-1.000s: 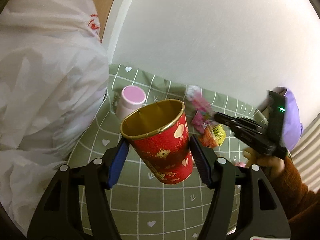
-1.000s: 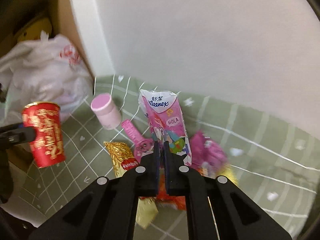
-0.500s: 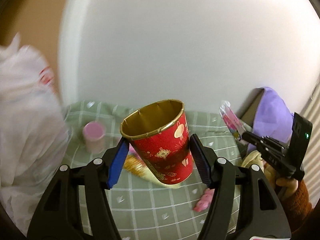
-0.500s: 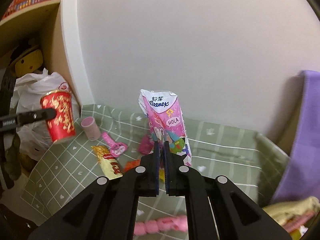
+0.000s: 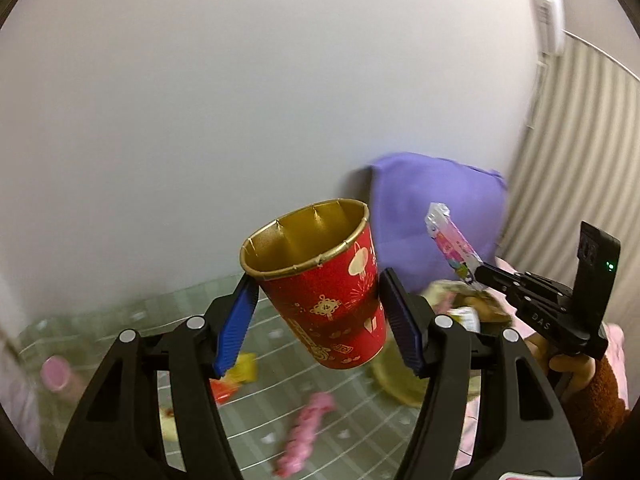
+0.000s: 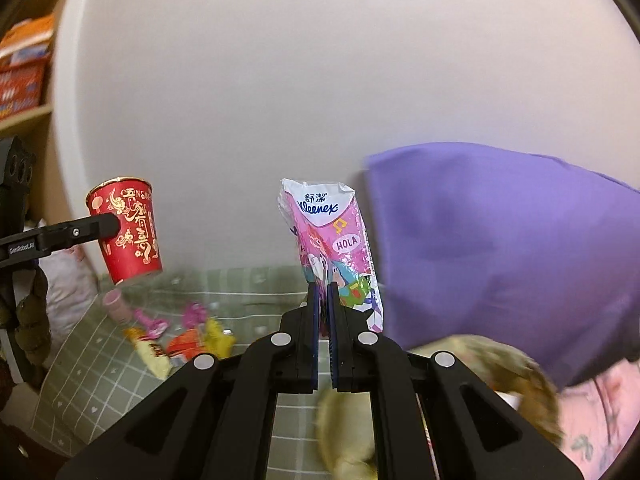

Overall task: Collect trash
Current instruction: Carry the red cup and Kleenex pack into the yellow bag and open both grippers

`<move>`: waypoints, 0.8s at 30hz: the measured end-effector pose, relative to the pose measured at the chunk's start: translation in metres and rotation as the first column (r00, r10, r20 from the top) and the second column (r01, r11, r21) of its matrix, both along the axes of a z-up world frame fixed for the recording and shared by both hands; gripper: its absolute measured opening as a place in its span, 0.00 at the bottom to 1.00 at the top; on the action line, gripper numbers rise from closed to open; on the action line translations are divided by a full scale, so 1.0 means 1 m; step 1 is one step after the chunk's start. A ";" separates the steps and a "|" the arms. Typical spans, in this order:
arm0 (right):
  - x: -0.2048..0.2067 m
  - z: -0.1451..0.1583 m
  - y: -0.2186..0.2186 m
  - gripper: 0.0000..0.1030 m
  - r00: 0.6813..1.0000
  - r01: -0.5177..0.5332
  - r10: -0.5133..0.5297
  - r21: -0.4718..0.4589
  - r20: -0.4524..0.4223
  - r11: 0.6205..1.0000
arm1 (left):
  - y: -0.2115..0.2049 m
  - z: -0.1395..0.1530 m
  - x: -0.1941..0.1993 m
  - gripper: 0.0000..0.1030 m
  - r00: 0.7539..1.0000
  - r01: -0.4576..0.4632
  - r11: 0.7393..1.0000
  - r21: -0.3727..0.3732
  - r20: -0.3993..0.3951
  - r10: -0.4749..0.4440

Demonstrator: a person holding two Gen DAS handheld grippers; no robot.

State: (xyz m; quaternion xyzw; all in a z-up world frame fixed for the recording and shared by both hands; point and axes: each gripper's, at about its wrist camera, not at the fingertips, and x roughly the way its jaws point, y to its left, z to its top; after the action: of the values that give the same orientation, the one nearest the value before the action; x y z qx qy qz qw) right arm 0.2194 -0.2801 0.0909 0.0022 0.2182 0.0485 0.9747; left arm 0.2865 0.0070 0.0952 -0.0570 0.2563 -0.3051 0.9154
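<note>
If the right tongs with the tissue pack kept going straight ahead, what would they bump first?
Probably the plain white wall. The right tongs hold the pink Kleenex tissue pack, and the purple cushion sits just right of that line; depth is unclear.

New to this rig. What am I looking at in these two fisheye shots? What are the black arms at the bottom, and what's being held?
There is no robot here. A person holds a pair of hand-held tongs in each hand, and a fisheye camera sits on each pair, looking forward along its two black fingers. Those fingers are the black arms at the bottom of each picture.

One picture is from the left tongs. They grip a red paper cup with a gold inside, held in the air. At the right edge of that view you can see the other pair side-on.

The other picture is from the right tongs. They are shut on a pink tissue pack.

Below lies a green checked cloth with scattered wrappers and a small pink cup. A purple pillow leans against the white wall.
</note>
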 end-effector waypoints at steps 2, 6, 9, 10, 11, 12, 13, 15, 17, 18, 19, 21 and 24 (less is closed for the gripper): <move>-0.012 0.001 -0.014 0.06 0.999 0.049 -0.049 0.001 0.008 0.999 | -0.025 0.001 0.001 0.57 0.998 0.069 0.998 0.004 0.002 -0.069; -0.041 0.000 -0.047 0.06 0.986 0.168 -0.168 0.006 0.003 0.986 | -0.066 -0.008 0.004 0.57 0.983 0.181 0.984 0.001 -0.021 -0.181; -0.062 -0.007 -0.073 0.06 0.969 0.248 -0.247 0.028 -0.030 0.968 | -0.107 -0.021 0.010 0.57 0.956 0.282 0.959 -0.017 -0.080 -0.283; -0.065 -0.010 -0.079 0.06 0.966 0.258 -0.257 0.035 -0.043 0.965 | -0.118 -0.025 0.012 0.57 0.948 0.304 0.953 -0.019 -0.094 -0.304; -0.068 -0.013 -0.084 0.06 0.963 0.267 -0.265 0.041 -0.058 0.963 | -0.131 -0.030 0.013 0.57 0.938 0.329 0.944 -0.021 -0.112 -0.329; -0.071 -0.017 -0.089 0.06 0.960 0.274 -0.270 0.049 -0.076 0.960 | -0.146 -0.036 0.015 0.57 0.922 0.363 0.932 -0.022 -0.136 -0.362; -0.075 -0.024 -0.096 0.06 0.957 0.279 -0.271 0.070 -0.104 0.958 | -0.156 -0.040 0.015 0.57 0.910 0.388 0.922 -0.023 -0.153 -0.386; -0.075 -0.039 -0.104 0.06 0.955 0.275 -0.259 0.105 -0.148 0.956 | -0.181 -0.052 0.017 0.57 0.881 0.437 0.899 -0.022 -0.192 -0.433; -0.067 -0.059 -0.111 0.06 0.947 0.274 -0.246 0.117 -0.207 0.955 | -0.208 -0.068 0.022 0.57 0.843 0.493 0.870 -0.006 -0.243 -0.479; -0.065 -0.067 -0.113 0.06 0.942 0.275 -0.243 0.118 -0.233 0.954 | -0.220 -0.077 0.024 0.57 0.829 0.511 0.860 0.007 -0.267 -0.491; -0.059 -0.078 -0.114 0.06 0.936 0.268 -0.228 0.122 -0.269 0.956 | -0.234 -0.091 0.027 0.57 0.813 0.530 0.848 0.025 -0.298 -0.500; -0.049 -0.091 -0.115 0.06 0.925 0.265 -0.223 0.102 -0.306 0.959 | -0.257 -0.109 0.034 0.57 0.796 0.544 0.838 0.048 -0.344 -0.498; -0.038 -0.107 -0.114 0.06 0.908 0.271 -0.234 0.062 -0.347 0.961 | -0.281 -0.137 0.052 0.57 0.794 0.533 0.842 0.083 -0.393 -0.464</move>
State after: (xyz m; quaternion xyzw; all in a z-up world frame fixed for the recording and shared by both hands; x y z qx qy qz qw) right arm 0.1819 -0.3944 -0.0164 0.0919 0.3761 -0.0672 0.9196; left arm 0.3385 -0.2743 -0.0419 0.0455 0.4522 -0.4948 0.7407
